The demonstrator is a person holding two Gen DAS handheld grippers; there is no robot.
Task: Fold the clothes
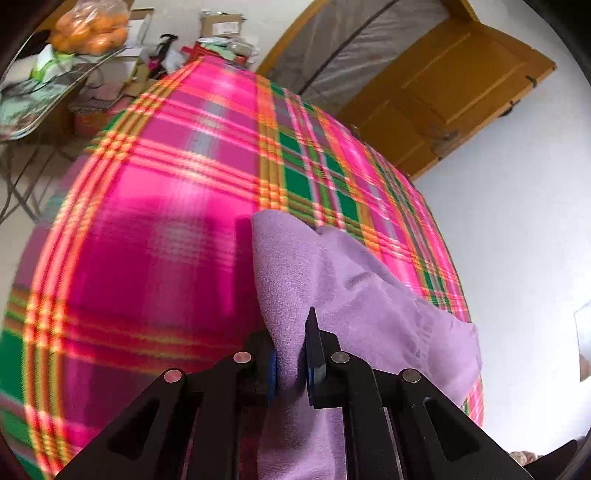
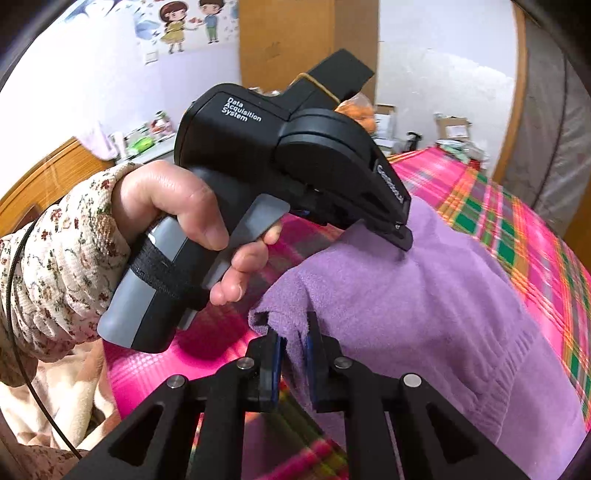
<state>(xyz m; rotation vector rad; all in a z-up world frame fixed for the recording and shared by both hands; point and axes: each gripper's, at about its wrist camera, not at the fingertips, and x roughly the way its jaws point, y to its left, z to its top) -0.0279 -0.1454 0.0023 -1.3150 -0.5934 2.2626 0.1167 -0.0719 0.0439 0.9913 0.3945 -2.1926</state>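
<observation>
A lilac fleece garment (image 1: 369,295) is lifted above a bed with a pink, green and orange plaid blanket (image 1: 166,192). In the left wrist view my left gripper (image 1: 290,354) is shut on an edge of the garment, whose cloth stands up between the pads and drapes off to the right. In the right wrist view my right gripper (image 2: 295,350) is shut on another edge of the same lilac garment (image 2: 424,295). There the left gripper (image 2: 400,236), held by a hand (image 2: 173,206) in a floral sleeve, pinches the cloth further back.
A glass table (image 1: 44,92) with a bag of oranges (image 1: 88,29) stands beyond the bed's far left corner, with boxes (image 1: 221,26) behind. A wooden door (image 1: 454,92) is at the back right. White wall (image 1: 517,240) runs along the bed's right side.
</observation>
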